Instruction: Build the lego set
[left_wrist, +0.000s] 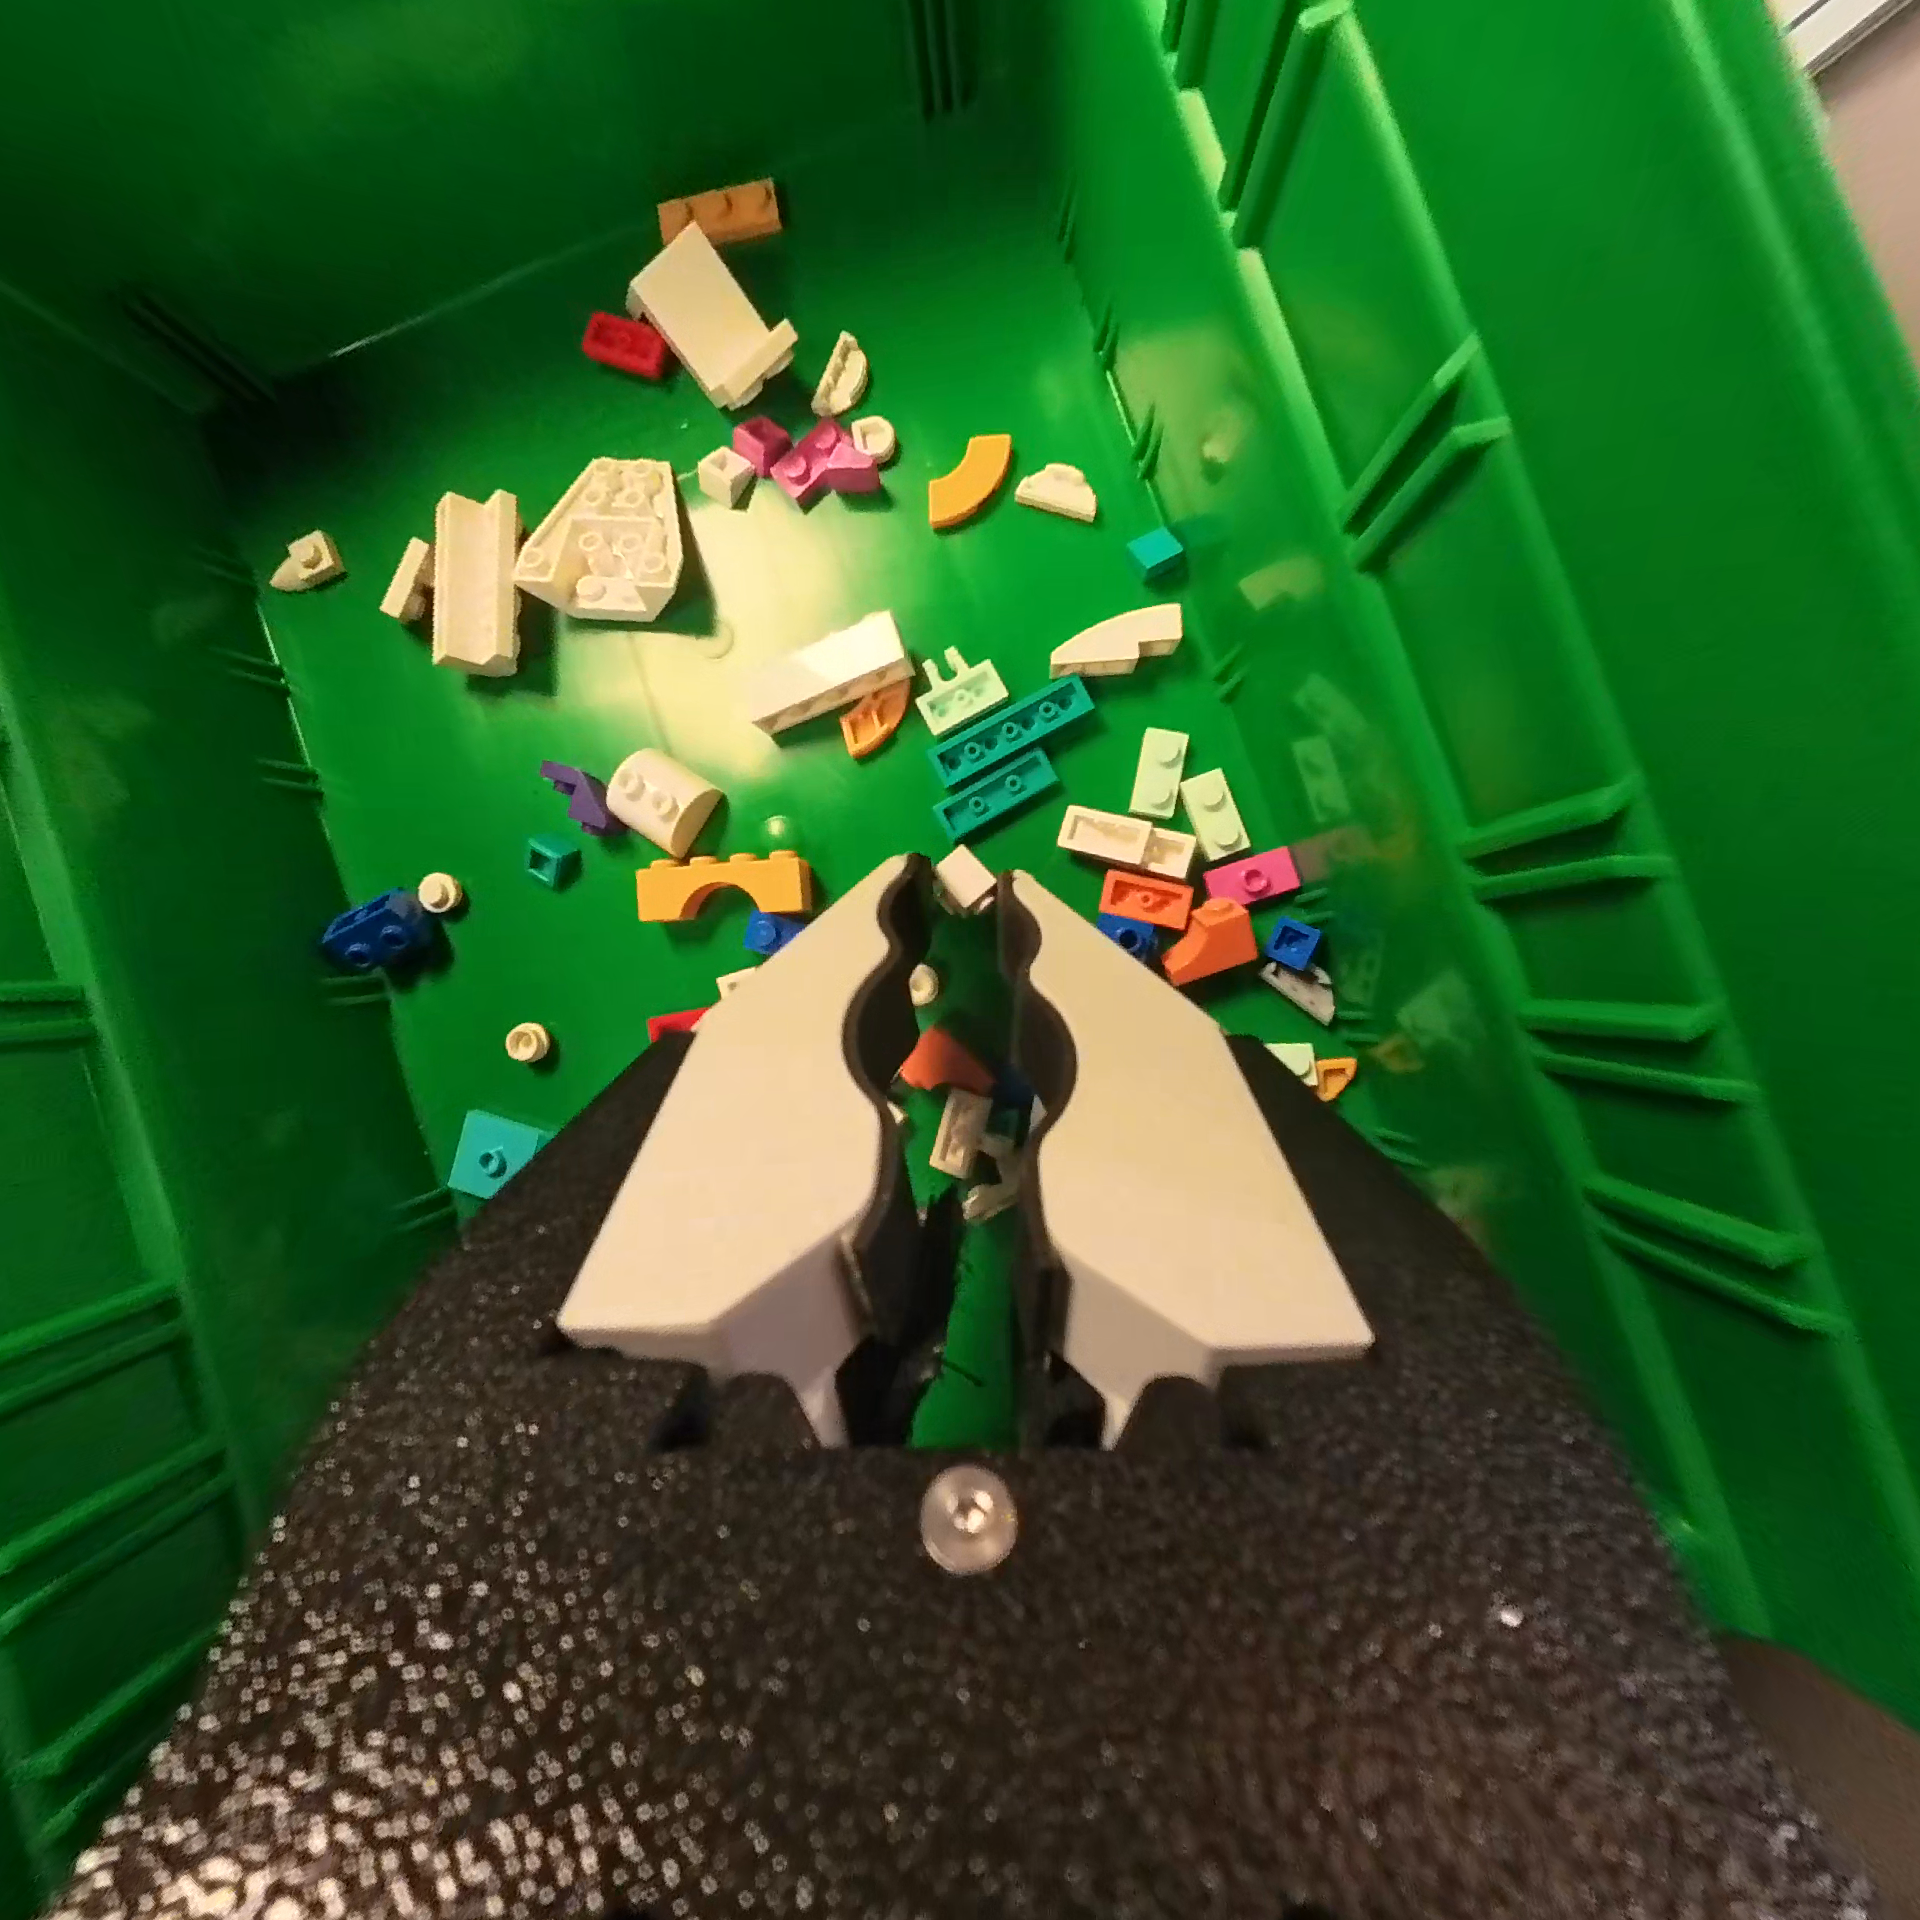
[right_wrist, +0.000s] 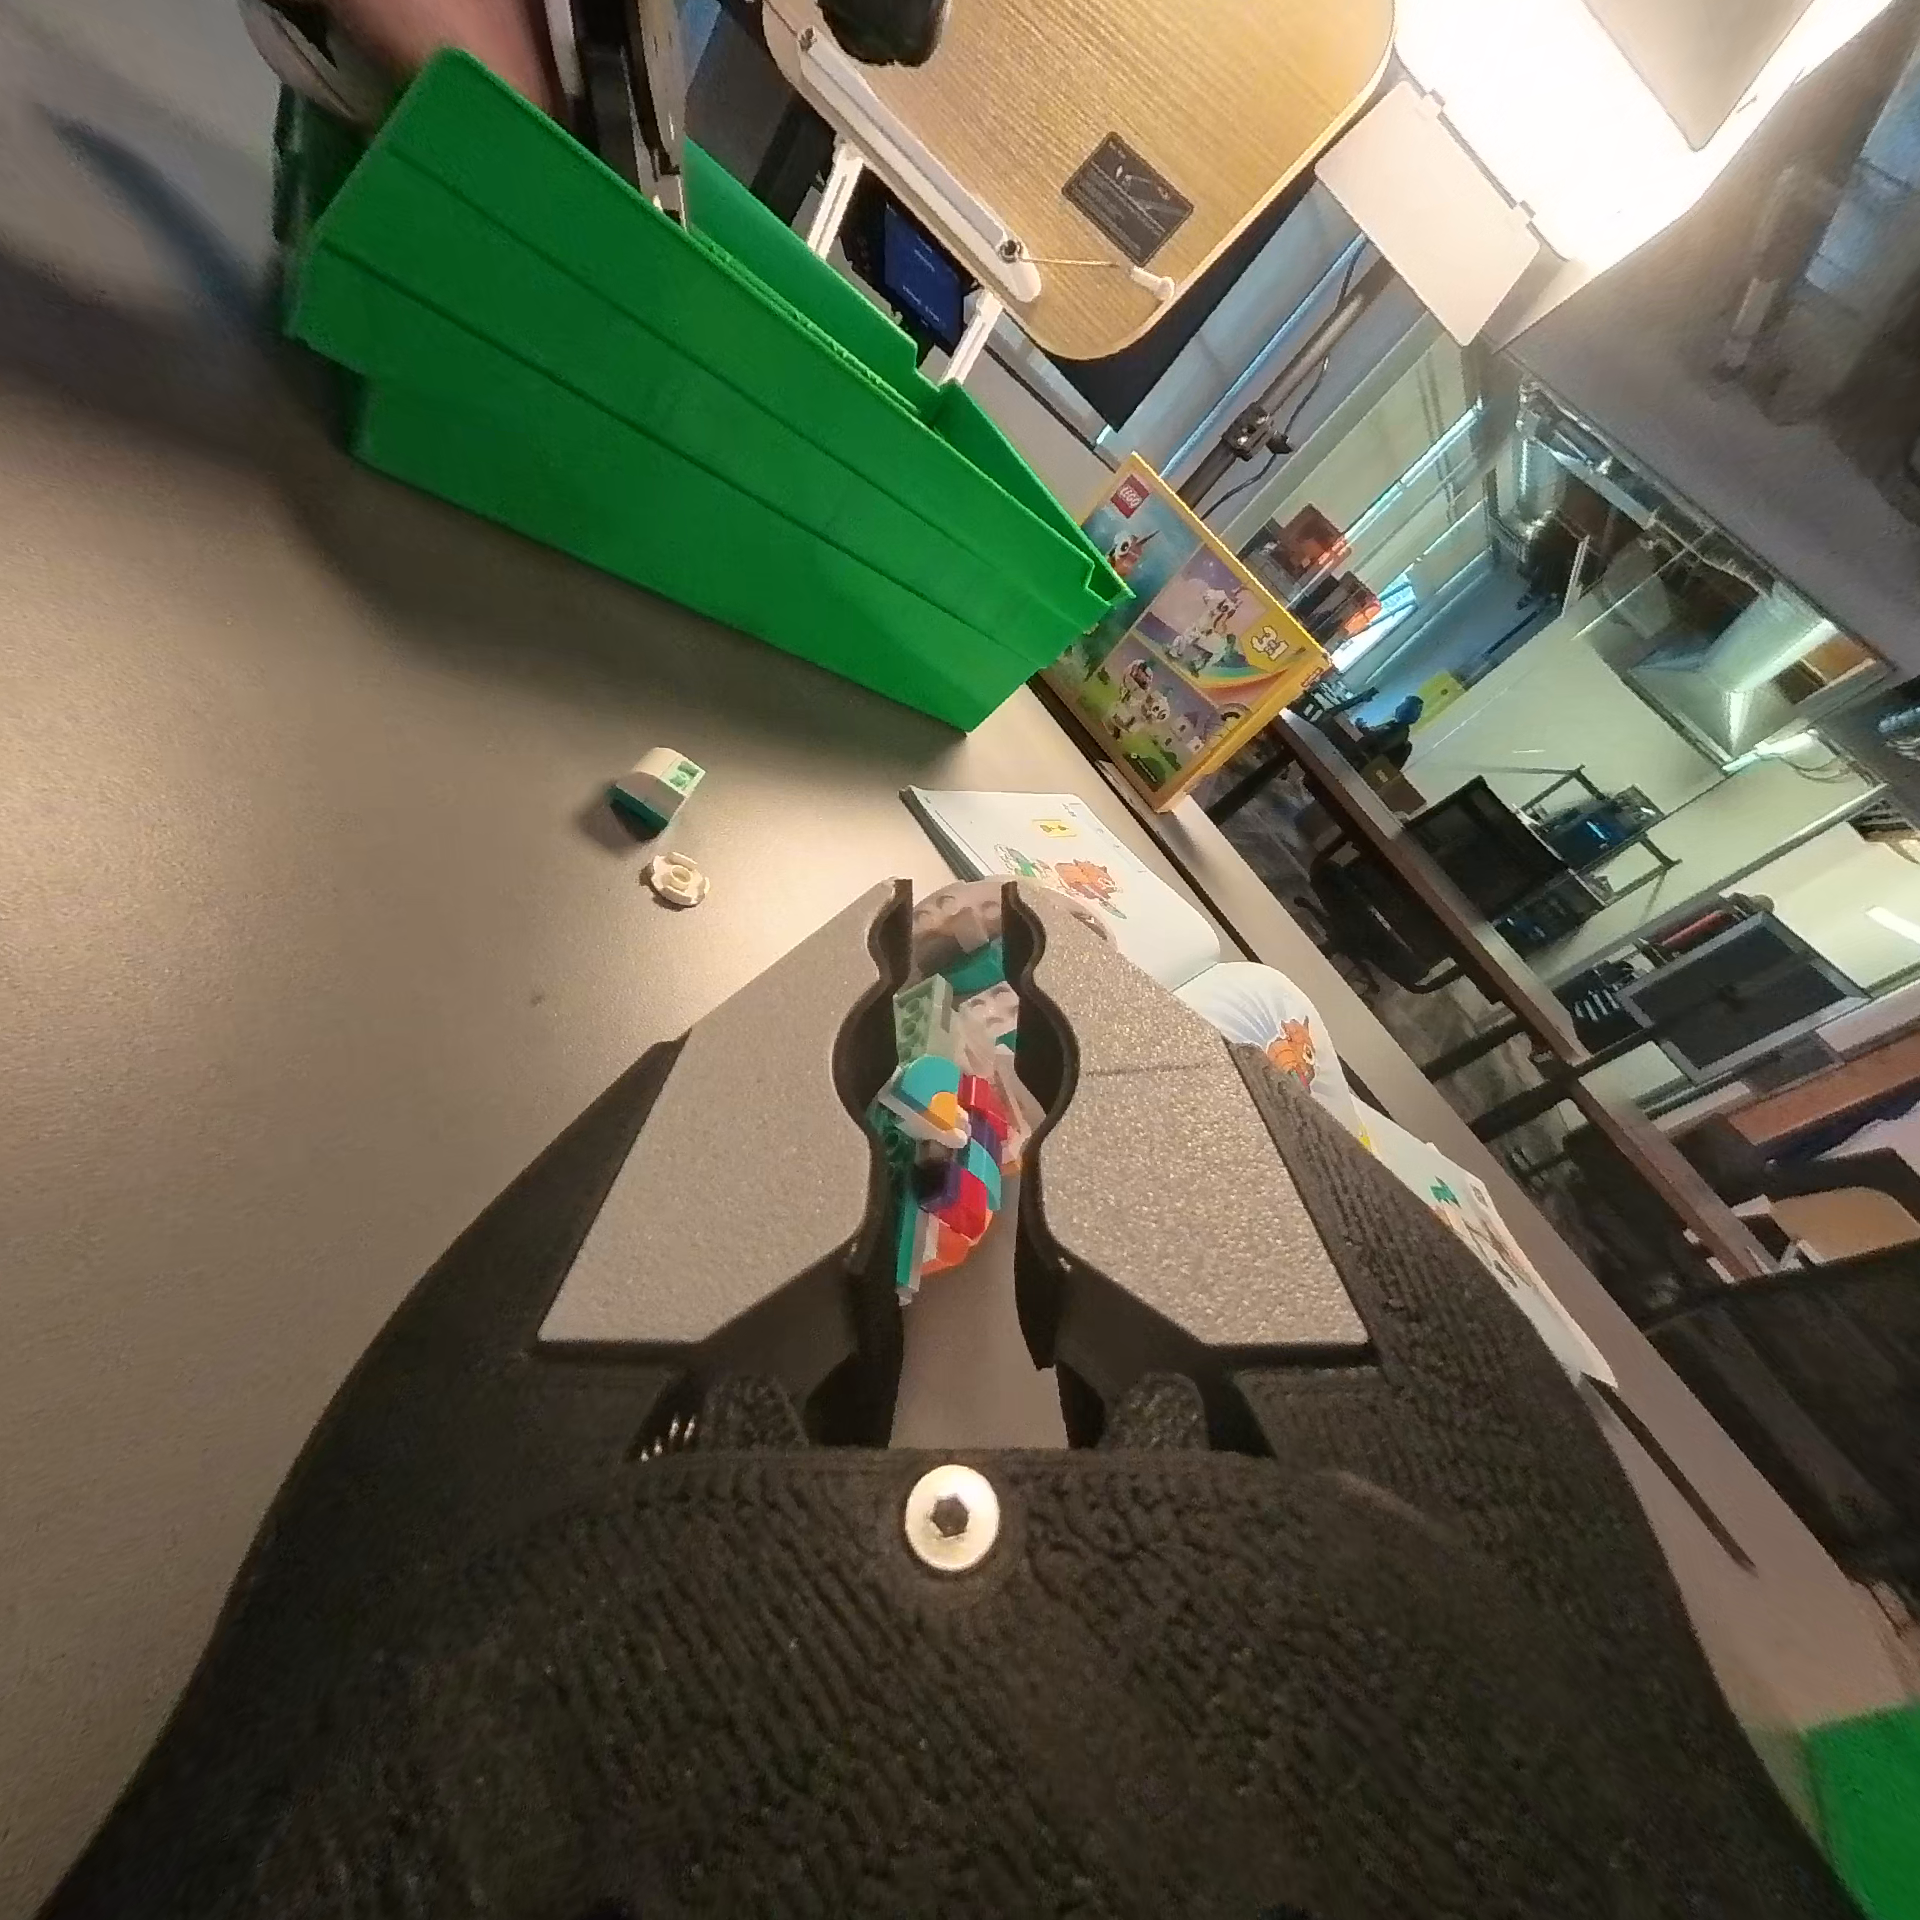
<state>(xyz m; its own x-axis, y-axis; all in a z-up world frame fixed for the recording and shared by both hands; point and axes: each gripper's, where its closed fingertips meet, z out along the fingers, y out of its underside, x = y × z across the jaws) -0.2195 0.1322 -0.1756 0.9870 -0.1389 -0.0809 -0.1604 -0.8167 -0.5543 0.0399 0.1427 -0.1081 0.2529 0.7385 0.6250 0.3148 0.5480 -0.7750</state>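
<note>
Left gripper (left_wrist: 961, 891) was down in the green plastic bin (left_wrist: 1558, 727), tips pinching a small white brick (left_wrist: 969, 881) above scattered loose bricks. Right gripper (right_wrist: 954, 899) clenched a multicoloured brick model (right_wrist: 961, 1101) over the grey bench (right_wrist: 312, 935); beyond lay a white-and-teal brick piece (right_wrist: 655, 805), then stacked green bins (right_wrist: 675, 468).

Left gripper (left_wrist: 964, 891) pointing down, fingers nearly together, tips clamping a small white brick (left_wrist: 968, 876), right gripper (right_wrist: 956, 914) angled low, fingers narrowly parted, multicoloured brick assembly (right_wrist: 951, 1122) gripped between the pads behind the tips
</note>
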